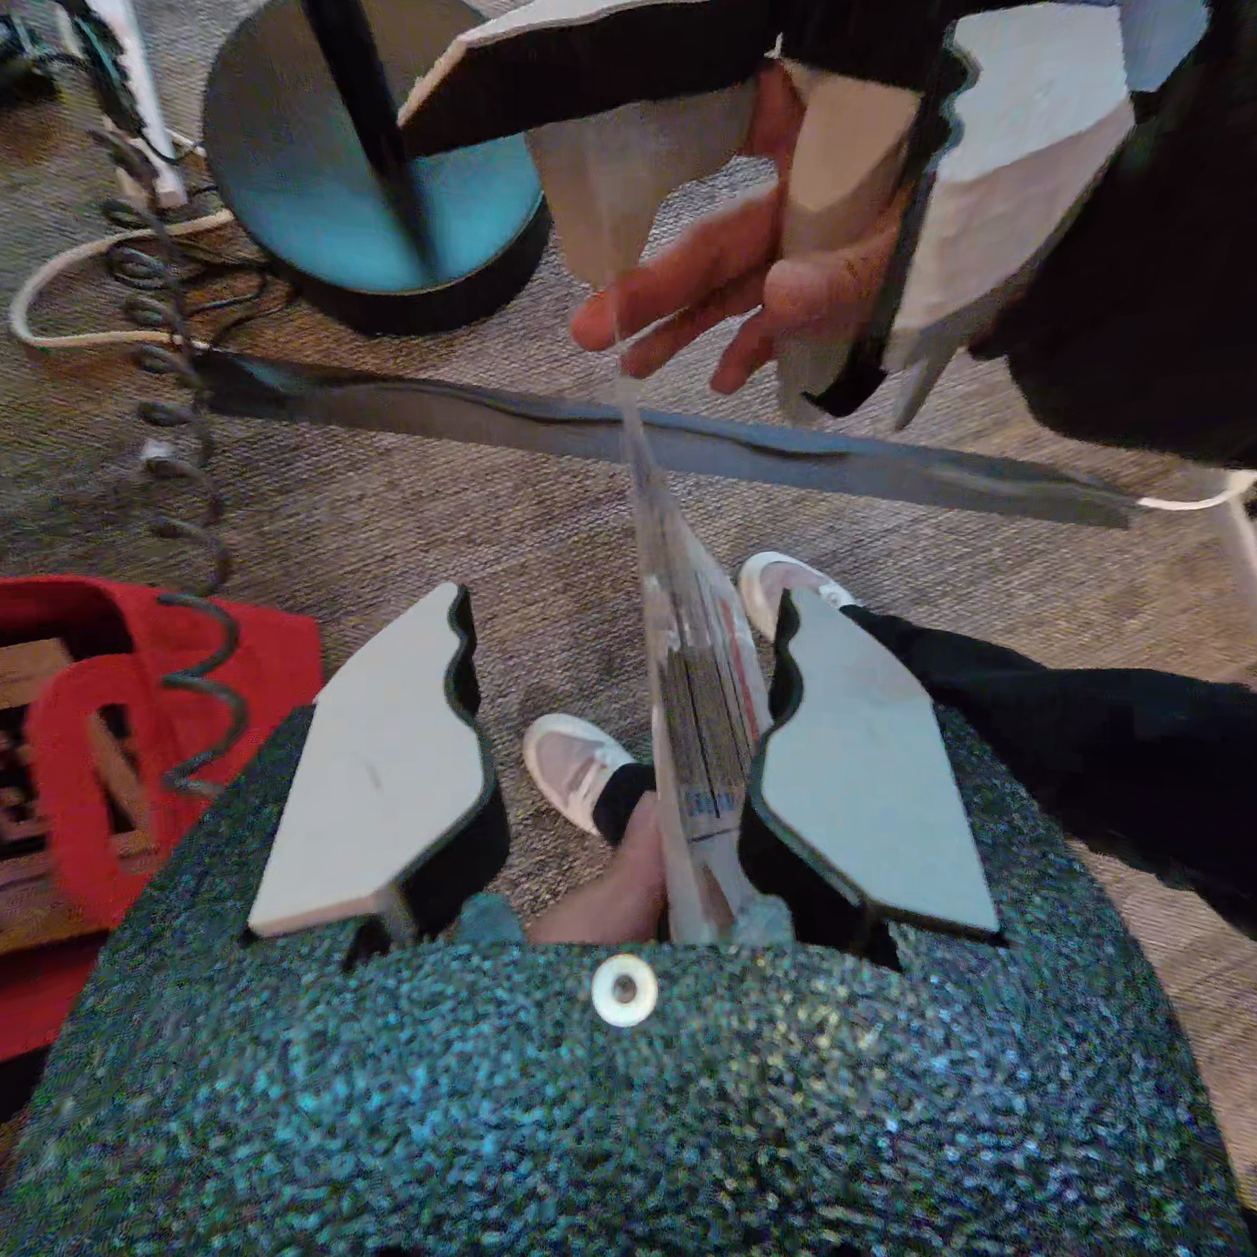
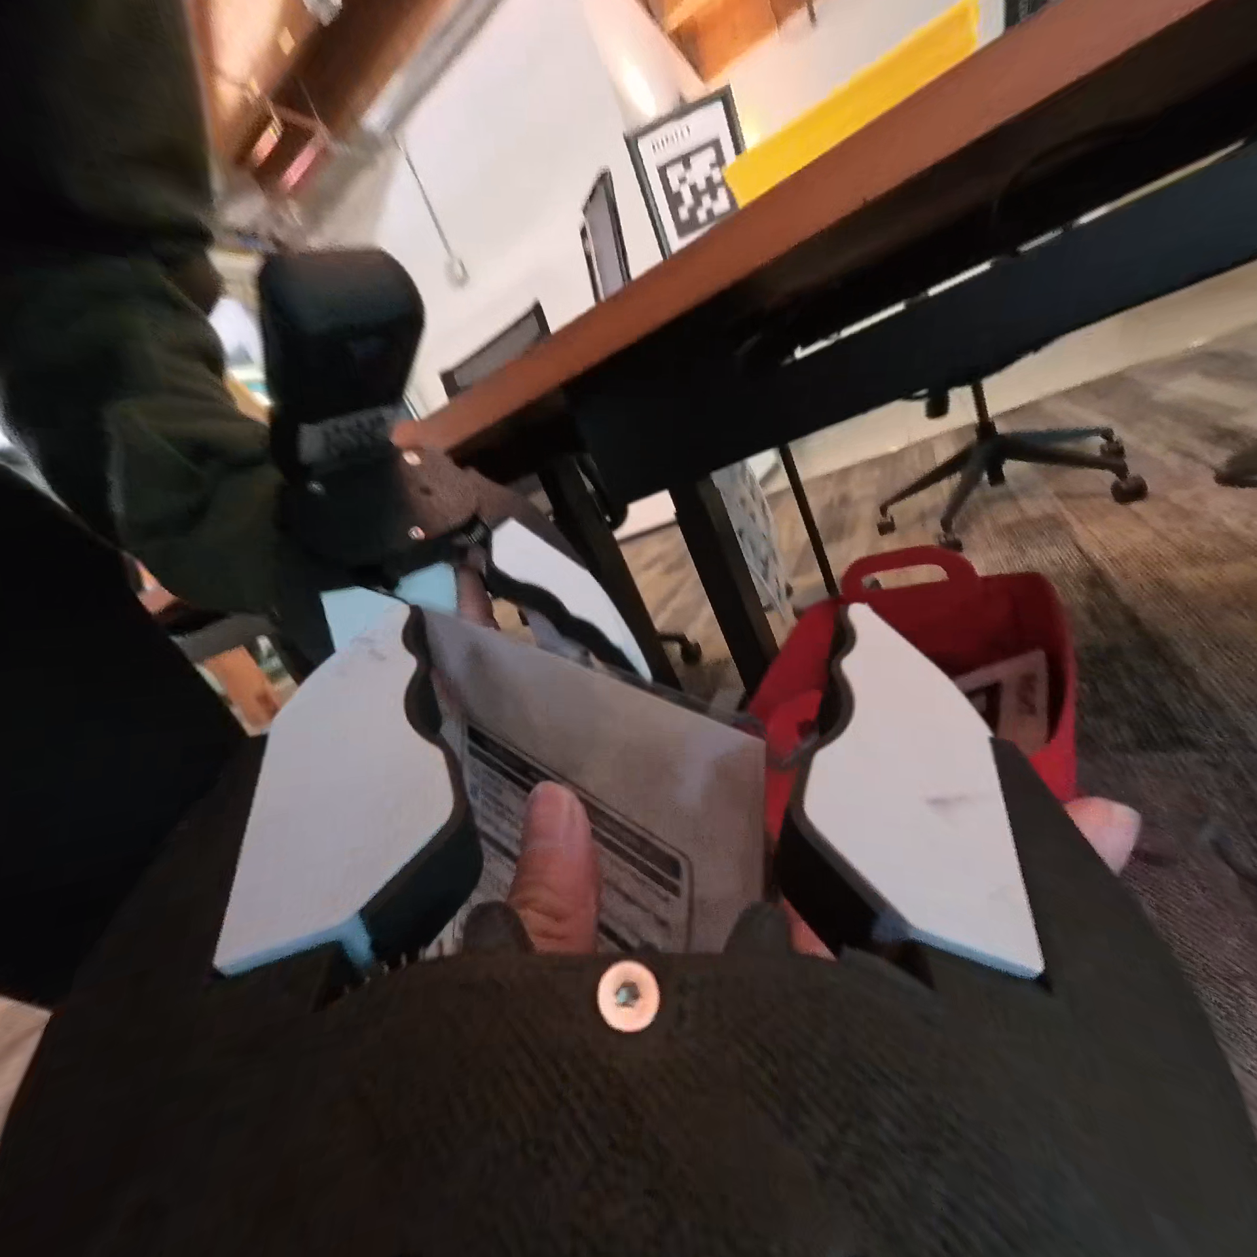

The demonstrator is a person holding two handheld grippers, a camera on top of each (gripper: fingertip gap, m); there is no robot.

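Pouch (image 1: 707,734), flat, clear and labelled, runs edge-on from 6 to 12 o'clock through the left tongs (image 1: 622,598), whose jaws stand apart, gripping nothing. The right tongs (image 2: 629,615) also gape; a thumb (image 2: 554,864) pins the pouch. A red bag (image 1: 102,680) sits at 9 o'clock.

Left wrist cam points almost straight down at the carpet (image 1: 680,530), close over someone's shoes. Right wrist cam sits low, tilted up past a wooden desk (image 2: 850,224). Both catch the red bag (image 1: 88,748) (image 2: 1007,626) and clear packet (image 1: 707,734) (image 2: 598,734).
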